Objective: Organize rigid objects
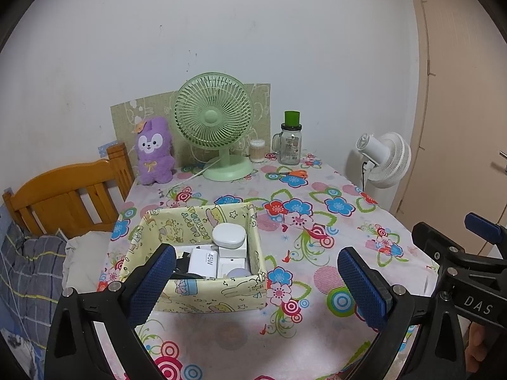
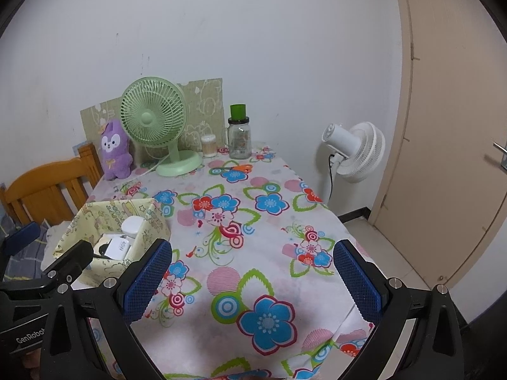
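Note:
A pale yellow cartoon-print storage box (image 1: 164, 231) (image 2: 152, 221) stands on the floral tablecloth at the table's left side. Inside it lie a white charger marked 45W (image 1: 202, 262) (image 2: 118, 247), a round white case (image 1: 228, 236) (image 2: 131, 225), a white box, a lilac round item (image 1: 237, 274) and something black. My left gripper (image 1: 256, 285) hovers open just in front of the box, nothing between its blue pads. My right gripper (image 2: 252, 280) is open over the bare cloth to the right of the box, holding nothing.
At the table's far end stand a green desk fan (image 1: 214, 126), a purple plush rabbit (image 1: 155, 152), a cotton swab tub (image 1: 257, 151), a glass jar with a green cup on it (image 1: 290, 142) and orange scissors (image 1: 293, 174). A wooden bed frame (image 1: 63, 196) is left, a white floor fan (image 2: 355, 152) and door right.

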Available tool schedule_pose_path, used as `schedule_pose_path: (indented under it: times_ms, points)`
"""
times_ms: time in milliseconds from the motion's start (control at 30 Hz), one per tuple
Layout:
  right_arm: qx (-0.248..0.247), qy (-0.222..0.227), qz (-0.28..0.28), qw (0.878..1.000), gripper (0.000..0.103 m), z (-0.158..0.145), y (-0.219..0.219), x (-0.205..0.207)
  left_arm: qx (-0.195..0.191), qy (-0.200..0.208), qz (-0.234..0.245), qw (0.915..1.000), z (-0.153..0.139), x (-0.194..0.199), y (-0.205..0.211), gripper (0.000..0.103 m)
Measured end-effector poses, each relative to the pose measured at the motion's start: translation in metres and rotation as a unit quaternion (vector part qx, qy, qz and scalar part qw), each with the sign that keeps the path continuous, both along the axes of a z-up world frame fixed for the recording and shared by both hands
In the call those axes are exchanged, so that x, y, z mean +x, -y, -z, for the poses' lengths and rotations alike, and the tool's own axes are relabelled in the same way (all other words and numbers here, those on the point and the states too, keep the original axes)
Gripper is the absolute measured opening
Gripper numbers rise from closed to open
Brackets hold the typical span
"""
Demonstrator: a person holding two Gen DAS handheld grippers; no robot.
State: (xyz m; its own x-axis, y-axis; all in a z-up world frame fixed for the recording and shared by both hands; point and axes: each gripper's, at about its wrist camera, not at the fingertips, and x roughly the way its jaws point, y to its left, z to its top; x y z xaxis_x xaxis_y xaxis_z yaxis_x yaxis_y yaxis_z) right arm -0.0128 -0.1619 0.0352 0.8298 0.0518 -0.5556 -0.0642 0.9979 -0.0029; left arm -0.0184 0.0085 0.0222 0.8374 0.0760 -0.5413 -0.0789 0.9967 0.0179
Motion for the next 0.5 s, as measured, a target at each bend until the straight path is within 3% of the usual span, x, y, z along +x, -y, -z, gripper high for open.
schedule_pose_path:
  times_ms: [500]
  points:
    - [-0.005,-0.003,-0.002,1.000,0.103,0.0016,-0.0036,0.0008,0.001,0.001,-0.002,1.0000,0.0019,-0.0020,-0.0017,0.103]
